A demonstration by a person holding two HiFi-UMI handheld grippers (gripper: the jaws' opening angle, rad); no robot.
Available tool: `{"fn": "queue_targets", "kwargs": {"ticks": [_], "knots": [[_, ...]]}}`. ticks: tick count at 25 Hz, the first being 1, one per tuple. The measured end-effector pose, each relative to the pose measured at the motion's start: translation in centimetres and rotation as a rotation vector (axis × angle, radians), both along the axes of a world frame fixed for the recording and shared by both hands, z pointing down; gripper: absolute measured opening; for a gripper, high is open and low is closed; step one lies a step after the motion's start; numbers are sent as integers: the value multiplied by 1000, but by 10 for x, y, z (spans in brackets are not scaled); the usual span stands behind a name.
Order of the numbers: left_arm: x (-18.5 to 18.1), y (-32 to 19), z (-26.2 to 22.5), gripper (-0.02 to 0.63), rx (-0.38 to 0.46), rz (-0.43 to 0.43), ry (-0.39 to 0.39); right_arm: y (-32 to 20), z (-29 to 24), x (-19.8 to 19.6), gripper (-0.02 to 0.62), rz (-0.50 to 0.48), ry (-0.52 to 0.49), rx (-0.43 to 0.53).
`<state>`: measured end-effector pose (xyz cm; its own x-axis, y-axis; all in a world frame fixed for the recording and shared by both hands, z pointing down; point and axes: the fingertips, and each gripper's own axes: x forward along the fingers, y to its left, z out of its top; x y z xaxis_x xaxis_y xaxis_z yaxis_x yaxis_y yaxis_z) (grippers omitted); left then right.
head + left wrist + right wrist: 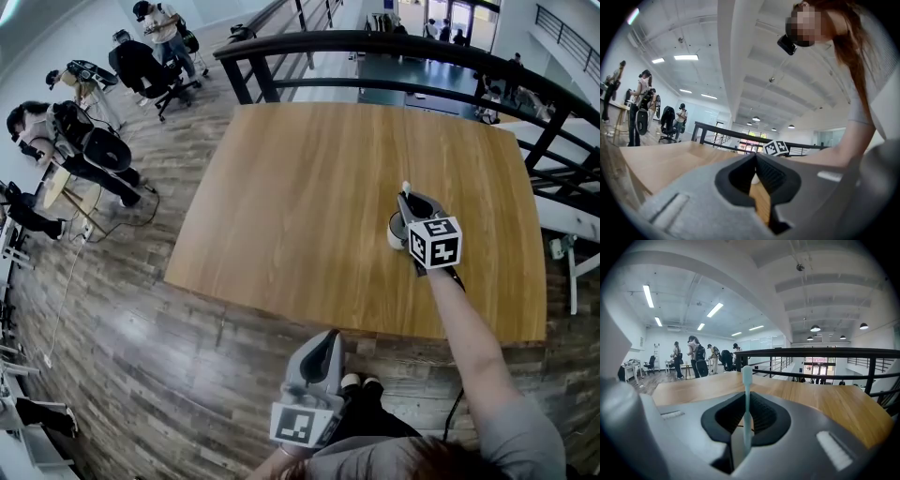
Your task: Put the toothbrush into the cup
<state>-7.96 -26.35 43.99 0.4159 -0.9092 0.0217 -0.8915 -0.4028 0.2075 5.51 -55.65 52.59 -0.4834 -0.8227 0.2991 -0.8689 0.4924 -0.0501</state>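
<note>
Right gripper (pixel 406 199), head view: over table (pixel 281 206), jaws nearly together on toothbrush (pixel 405 187), pale tip poking up past them. White cup (pixel 395 234) just beneath gripper; brush's lower end hidden. Left gripper (pixel 327 345) off table's near edge.

Left gripper view: jaws met, nothing between.

Right gripper view: pads pinch thin handle, toothbrush upright.

Judgement: light, stiff, smooth plastic; may pivot in pads. Mid-handle hold suits.

Probably an open-plan lab, mezzanine railing (pixel 394 39), plank floor (pixel 141 319), people (pixel 82 142) at workstations
</note>
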Motion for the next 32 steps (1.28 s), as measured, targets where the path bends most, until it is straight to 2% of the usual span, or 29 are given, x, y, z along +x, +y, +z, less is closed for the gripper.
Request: {"fn": "queue_targets", "kwargs": {"ticks": [2, 6, 11, 21, 25, 26, 29, 32], "knots": [[0, 2, -1, -5, 3, 3, 4, 2, 0, -2, 48, -15, -6, -8], [0, 4, -2, -5, 18, 4, 7, 6, 7, -8, 195, -27, -13, -37], [4, 6, -2, -5, 8, 11, 0, 13, 12, -8, 265, -29, -32, -36], [13, 12, -3, -5, 21, 21, 1, 38, -6, -14, 290, -59, -64, 4], [22, 10, -6, -5, 33, 44, 1, 59, -32, -12, 291, -57, -117, 64], [24, 9, -7, -5, 43, 51, -3, 66, -42, -11, 285, -51, -131, 87], [31, 5, -14, -5, 58, 72, 0, 97, -74, -2, 208, -22, -179, 155], [42, 0, -27, -5, 101, 98, 8, 136, -106, 11, 182, -2, -219, 210]]}}
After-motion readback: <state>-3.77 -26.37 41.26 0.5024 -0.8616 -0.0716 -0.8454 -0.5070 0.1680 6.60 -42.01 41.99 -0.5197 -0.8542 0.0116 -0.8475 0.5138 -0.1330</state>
